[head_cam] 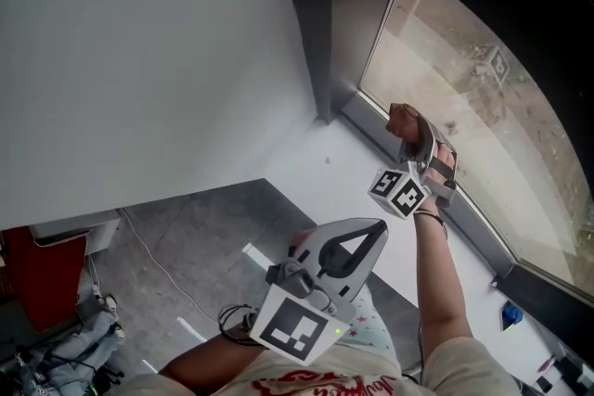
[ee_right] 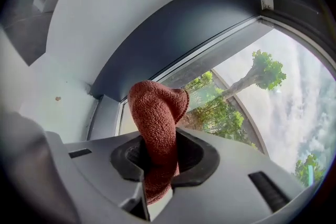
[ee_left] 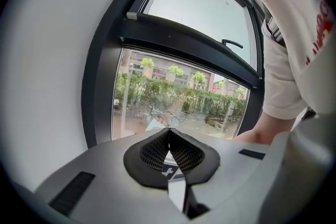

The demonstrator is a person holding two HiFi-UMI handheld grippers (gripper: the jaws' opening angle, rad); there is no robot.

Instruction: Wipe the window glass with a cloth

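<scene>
A: Where is our cloth (ee_right: 157,107)?

B: Our right gripper (ee_right: 157,145) has it. The jaws squeeze the red-brown cloth in the middle. A fat fold sticks up past the tips.

A: And where is that in the room?

B: Far and to the right, low down by the glass (head_cam: 464,79). In the head view the right gripper (head_cam: 418,146) holds the cloth (head_cam: 404,118) just above the white sill (head_cam: 316,164), near the dark frame (head_cam: 320,32). We cannot tell if the cloth touches the glass.

A: What about our left gripper (head_cam: 378,225)?

B: It is near us, close to our shirt (head_cam: 316,382), well apart from the window. In its own view the left gripper (ee_left: 169,131) has its jaws pressed together with nothing between them.

A: Can we read any words?

B: Not really. The shirt has red print, but it is cut off and too small to read. The cube (head_cam: 399,190) on the right gripper shows only black and white squares. So does the marker (head_cam: 295,326) on the left one.

A: What is past the glass?

B: Green trees (ee_right: 265,68) in the right gripper view. In the left gripper view we see hedges and bikes (ee_left: 157,113), a bit blurry.

A: And on the left?

B: A white wall (head_cam: 139,42), with grey floor (head_cam: 195,236) below it.
</scene>
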